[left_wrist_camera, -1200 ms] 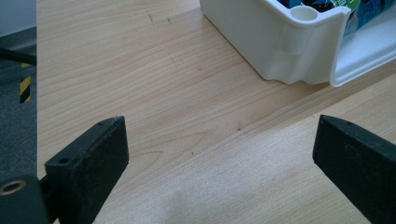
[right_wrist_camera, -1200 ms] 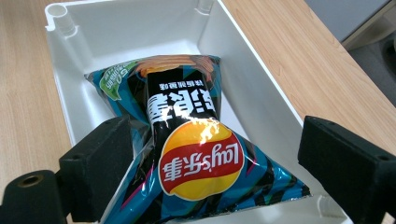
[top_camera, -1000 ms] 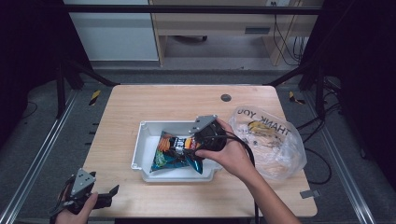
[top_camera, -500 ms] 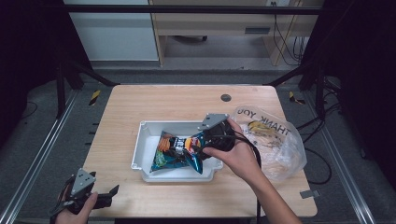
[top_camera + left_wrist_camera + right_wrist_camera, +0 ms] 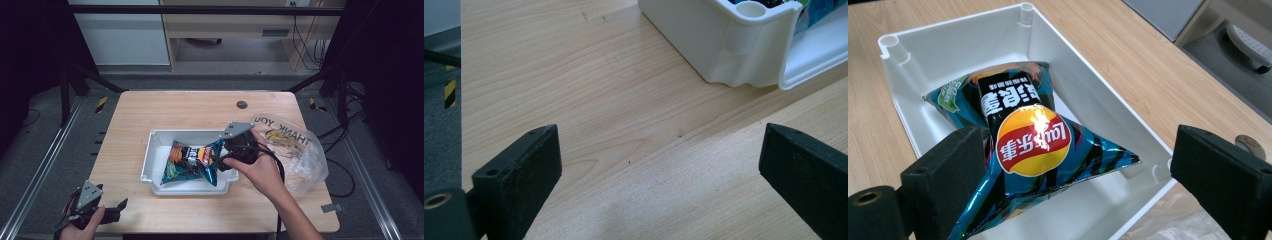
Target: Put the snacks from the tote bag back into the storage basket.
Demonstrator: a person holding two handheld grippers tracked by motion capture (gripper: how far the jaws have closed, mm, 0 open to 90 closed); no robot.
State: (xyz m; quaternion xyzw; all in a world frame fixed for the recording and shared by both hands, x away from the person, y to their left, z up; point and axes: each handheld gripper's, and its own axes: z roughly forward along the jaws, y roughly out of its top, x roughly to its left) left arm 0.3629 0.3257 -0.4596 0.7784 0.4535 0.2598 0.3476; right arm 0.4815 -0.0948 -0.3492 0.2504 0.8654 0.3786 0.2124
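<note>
Chip bag (image 5: 192, 162) inside white bin (image 5: 150, 159), right gripper (image 5: 1068, 175) spread wide beside it, left gripper (image 5: 659, 165) spread apart, well clear.

One light wooden table (image 5: 150, 115) carries one white rectangular plastic bin (image 5: 152, 155) near its middle. One teal and black crisp bag with a red and yellow logo (image 5: 192, 161) lies in that bin. One clear crumpled plastic bag printed with black letters (image 5: 300, 150) sits at the table's right edge. One small dark round disc (image 5: 242, 104) lies near the far edge.
</note>
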